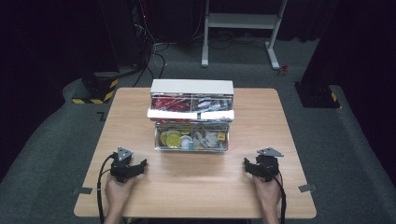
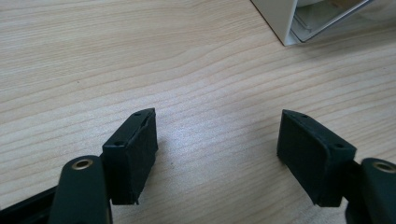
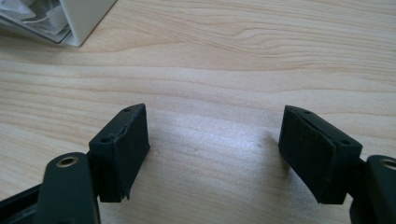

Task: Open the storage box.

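Note:
A tiered organiser box (image 1: 192, 115) stands open at the middle of the wooden table (image 1: 191, 186). Its white upper tray holds red and white packets; the clear lower tray (image 1: 191, 138) holds yellow and pale small parts. My left gripper (image 1: 133, 168) rests on the table near the front left, held by a hand, jaws wide apart with bare wood between them (image 2: 217, 140). My right gripper (image 1: 252, 167) rests at the front right, likewise open over bare wood (image 3: 212, 140). A corner of the box (image 2: 289, 23) shows at the top right of the left gripper view, and a corner of the box (image 3: 79, 21) at the top left of the right gripper view.
Beyond the table's far edge stand a white metal frame (image 1: 240, 23), loose cables (image 1: 149, 42) on the grey floor and dark stands with yellow-black stripes (image 1: 95, 91). Tape tabs mark the table's front corners (image 1: 82, 190).

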The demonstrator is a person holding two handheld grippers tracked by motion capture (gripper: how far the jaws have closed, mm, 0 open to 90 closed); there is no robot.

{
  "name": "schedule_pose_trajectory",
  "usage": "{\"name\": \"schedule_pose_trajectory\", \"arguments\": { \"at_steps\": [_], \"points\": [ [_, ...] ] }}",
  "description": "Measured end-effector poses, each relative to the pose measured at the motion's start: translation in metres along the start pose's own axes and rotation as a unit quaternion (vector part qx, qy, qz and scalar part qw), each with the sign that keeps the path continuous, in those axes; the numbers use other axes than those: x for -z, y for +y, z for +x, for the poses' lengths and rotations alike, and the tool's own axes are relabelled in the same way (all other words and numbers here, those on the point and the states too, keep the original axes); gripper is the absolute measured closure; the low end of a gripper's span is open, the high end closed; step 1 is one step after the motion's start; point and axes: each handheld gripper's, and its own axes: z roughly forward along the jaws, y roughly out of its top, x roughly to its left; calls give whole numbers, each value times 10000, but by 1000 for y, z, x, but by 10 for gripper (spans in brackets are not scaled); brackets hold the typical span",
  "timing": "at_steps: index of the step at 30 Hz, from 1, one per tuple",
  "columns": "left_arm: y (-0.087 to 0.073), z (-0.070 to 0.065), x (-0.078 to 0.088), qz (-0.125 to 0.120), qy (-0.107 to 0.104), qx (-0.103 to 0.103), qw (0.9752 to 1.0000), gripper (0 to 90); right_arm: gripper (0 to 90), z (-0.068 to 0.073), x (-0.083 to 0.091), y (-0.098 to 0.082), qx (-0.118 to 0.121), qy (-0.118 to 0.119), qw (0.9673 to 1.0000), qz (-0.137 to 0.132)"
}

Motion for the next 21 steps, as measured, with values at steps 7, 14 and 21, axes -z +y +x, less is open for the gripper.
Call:
{"name": "schedule_pose_trajectory", "arguments": {
  "at_steps": [7,14,21],
  "points": [
    [0,0,0,3,-6,7,10000,292,299,1,2,0,42,68,10000,0],
    [0,0,0,4,-7,6,10000,291,368,3,4,-1,78,132,9999,-16],
    [0,0,0,2,-9,10,10000,290,448,8,9,-1,211,179,9995,-146]
  ]
}}
